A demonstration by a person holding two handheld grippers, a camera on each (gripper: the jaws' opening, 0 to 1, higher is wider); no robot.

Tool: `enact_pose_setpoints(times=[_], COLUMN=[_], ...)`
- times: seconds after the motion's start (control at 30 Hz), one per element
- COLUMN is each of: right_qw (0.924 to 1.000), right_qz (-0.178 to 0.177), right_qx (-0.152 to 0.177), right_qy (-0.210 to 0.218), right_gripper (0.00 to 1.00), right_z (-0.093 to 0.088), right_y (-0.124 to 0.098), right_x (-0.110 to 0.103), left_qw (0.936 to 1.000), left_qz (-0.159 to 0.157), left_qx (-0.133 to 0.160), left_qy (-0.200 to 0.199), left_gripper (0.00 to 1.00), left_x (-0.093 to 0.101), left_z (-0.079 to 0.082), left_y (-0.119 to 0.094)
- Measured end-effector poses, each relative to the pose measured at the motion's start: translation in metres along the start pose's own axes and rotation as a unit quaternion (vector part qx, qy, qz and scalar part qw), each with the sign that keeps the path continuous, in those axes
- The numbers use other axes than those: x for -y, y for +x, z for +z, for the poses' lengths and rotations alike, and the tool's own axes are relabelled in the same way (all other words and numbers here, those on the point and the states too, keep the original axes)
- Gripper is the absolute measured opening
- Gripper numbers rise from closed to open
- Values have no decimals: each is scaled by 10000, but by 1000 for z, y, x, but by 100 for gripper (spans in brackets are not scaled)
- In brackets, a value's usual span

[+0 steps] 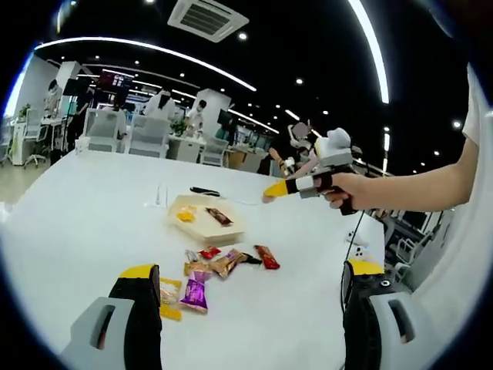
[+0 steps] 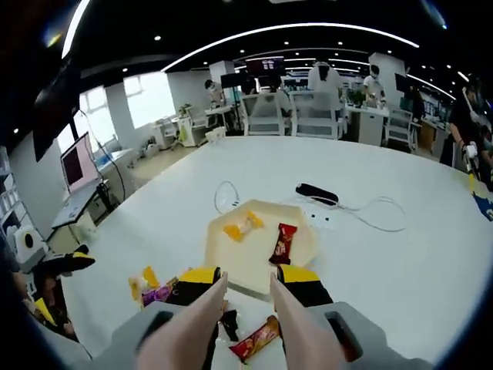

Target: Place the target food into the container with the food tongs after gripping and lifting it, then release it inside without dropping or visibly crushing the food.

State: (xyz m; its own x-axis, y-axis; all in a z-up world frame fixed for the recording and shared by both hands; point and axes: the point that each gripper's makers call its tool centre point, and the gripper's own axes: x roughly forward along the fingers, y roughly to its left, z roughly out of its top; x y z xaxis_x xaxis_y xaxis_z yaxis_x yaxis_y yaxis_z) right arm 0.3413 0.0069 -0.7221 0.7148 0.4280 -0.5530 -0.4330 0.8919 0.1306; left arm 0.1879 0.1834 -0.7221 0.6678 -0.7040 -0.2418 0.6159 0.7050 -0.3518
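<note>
A pale hexagonal tray (image 1: 204,230) (image 2: 246,264) lies on the white table. It holds a yellow candy (image 1: 186,215) (image 2: 243,226) and a dark red bar (image 1: 219,216) (image 2: 285,240). Loose wrapped snacks lie in front of it: a red-orange bar (image 1: 266,256) (image 2: 256,338), a purple packet (image 1: 195,293) (image 2: 158,293) and a yellow one (image 1: 169,298) (image 2: 142,281). My right gripper (image 2: 248,275) (image 1: 277,187) is shut on beige food tongs (image 2: 192,327), whose arms stand apart over the snacks with nothing between them. My left gripper (image 1: 251,270) is wide open above the table, holding nothing.
A black device (image 1: 204,191) (image 2: 317,194) with a white cable (image 2: 377,212) lies beyond the tray. A person's forearm (image 1: 416,189) reaches in from the right. Office chairs and desks stand behind the table's far edge.
</note>
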Motion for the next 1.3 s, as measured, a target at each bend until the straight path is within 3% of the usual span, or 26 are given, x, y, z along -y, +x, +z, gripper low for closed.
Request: enact_pose_setpoints(times=[0.43, 1.3], right_qw=[9996, 9979], right_qz=[-84, -286], right_qx=[-170, -348], right_qy=[213, 469], right_gripper=[29, 29], right_z=[-23, -46], right_y=[2, 7], right_x=[2, 12], left_qw=[10000, 9999], left_qz=[-80, -128], left_qx=[24, -22], left_qy=[13, 22], left_gripper=[99, 99], left_x=[5, 7], left_z=[0, 0], left_y=[2, 4])
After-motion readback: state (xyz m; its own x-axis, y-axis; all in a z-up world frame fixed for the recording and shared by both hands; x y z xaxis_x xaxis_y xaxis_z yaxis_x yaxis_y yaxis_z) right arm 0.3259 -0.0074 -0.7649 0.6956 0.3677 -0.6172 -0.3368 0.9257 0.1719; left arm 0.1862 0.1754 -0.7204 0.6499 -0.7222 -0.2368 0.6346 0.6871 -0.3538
